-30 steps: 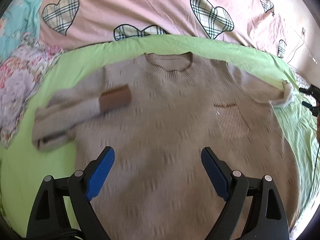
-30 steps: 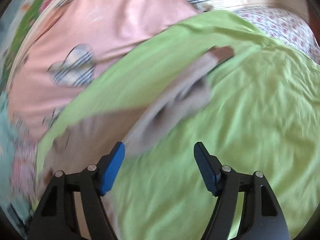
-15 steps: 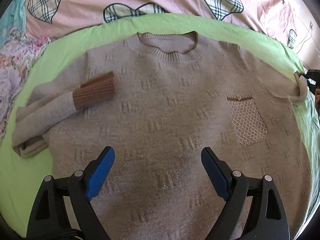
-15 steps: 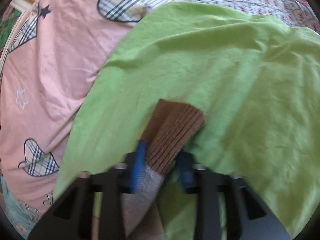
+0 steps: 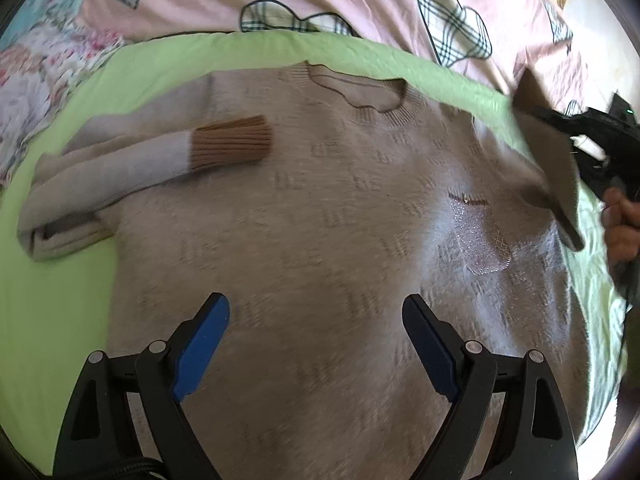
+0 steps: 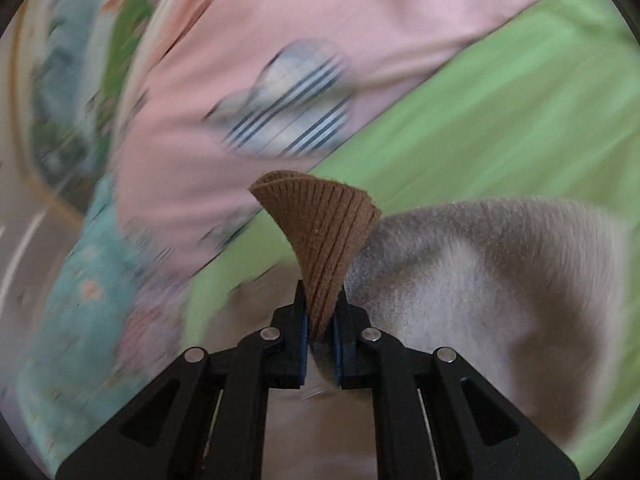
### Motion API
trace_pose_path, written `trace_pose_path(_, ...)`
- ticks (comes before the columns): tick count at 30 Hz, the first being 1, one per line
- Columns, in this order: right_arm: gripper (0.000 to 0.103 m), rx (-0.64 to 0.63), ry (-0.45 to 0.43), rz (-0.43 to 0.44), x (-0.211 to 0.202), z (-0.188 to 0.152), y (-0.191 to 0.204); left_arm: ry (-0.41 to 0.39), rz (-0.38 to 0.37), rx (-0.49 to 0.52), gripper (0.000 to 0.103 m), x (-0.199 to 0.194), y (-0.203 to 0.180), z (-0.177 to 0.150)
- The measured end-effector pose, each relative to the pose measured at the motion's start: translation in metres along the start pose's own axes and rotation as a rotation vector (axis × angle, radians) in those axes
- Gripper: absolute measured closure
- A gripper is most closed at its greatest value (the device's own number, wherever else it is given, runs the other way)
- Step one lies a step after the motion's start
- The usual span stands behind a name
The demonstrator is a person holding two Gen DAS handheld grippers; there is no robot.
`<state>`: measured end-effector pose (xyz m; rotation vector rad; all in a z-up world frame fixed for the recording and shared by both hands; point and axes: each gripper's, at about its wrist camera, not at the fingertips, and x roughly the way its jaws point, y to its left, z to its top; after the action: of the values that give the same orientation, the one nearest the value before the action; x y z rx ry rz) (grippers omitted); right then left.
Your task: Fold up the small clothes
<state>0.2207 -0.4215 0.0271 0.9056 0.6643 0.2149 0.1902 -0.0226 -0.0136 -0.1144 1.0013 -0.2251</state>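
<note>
The beige knit sweater [image 5: 320, 240] lies face up on the green sheet [image 5: 60, 300] of the bed, filling the middle of the left wrist view, neckline toward the top of the frame. One sleeve is already folded inward at the left of that view, its brown ribbed cuff [image 5: 230, 144] resting on the chest. The other sleeve [image 5: 556, 168] rises off the sheet at the right edge of the frame.

The right hand-held gripper [image 6: 320, 320] is pinched nearly closed on that sleeve's brown cuff [image 6: 320, 232], which fans out above its jaws in the centre of the right wrist view. The left hand-held gripper [image 5: 316, 344] hangs over the lower half of the sweater with its jaws spread wide, gripping nothing.

The grip takes only the narrow base of the cuff, so a quick swing could let the ribbing slide out and drop the sleeve short of the chest. The body is not pinned either; a pull on the sleeve could drag the shoulder and wrinkle the pocket [image 5: 480, 240] area, or skew the sweater on the sheet.

Compared with half a second ago, the cuff has left the green sheet and now stands upright in the closed jaws, and the sleeve, then lying out at the right edge, is lifted and blurred.
</note>
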Motion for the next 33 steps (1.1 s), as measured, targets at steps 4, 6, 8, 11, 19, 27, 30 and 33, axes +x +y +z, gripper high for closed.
trace_pose_path(4, 0.092, -0.058, 0.164, 0.092, 0.078, -0.046, 0.056, -0.016, -0.044, -0.063, 0.014, -0.014, 0.025, -0.006)
trace_pose_path(6, 0.092, -0.093, 0.231, 0.114, 0.11, -0.072, 0.078, -0.027, -0.065, -0.091, 0.014, -0.021, 0.036, -0.009)
trace_pose_path(8, 0.092, -0.13, 0.289, 0.13, 0.14, -0.094, 0.097, -0.034, -0.079, -0.108, 0.014, -0.026, 0.043, -0.011)
trace_pose_path(11, 0.092, -0.171, 0.348, 0.126, 0.172, -0.117, 0.111, -0.046, -0.104, -0.137, 0.014, -0.026, 0.052, -0.008)
trace_pose_path(19, 0.051, -0.211, 0.429, 0.088, 0.194, -0.145, 0.118, -0.019, -0.205, -0.196, 0.014, 0.005, 0.062, 0.022)
trace_pose_path(27, 0.048, -0.113, 0.247, 0.079, 0.105, -0.133, 0.087, 0.001, -0.248, -0.212, 0.089, 0.056, 0.061, 0.055)
trace_pose_path(30, 0.047, -0.062, 0.177, 0.052, 0.071, -0.137, 0.069, -0.026, -0.24, -0.152, 0.097, 0.056, 0.051, 0.058)
trace_pose_path(33, 0.047, -0.027, 0.118, -0.004, 0.043, -0.136, 0.051, -0.102, -0.212, -0.112, 0.097, 0.032, 0.051, 0.061)
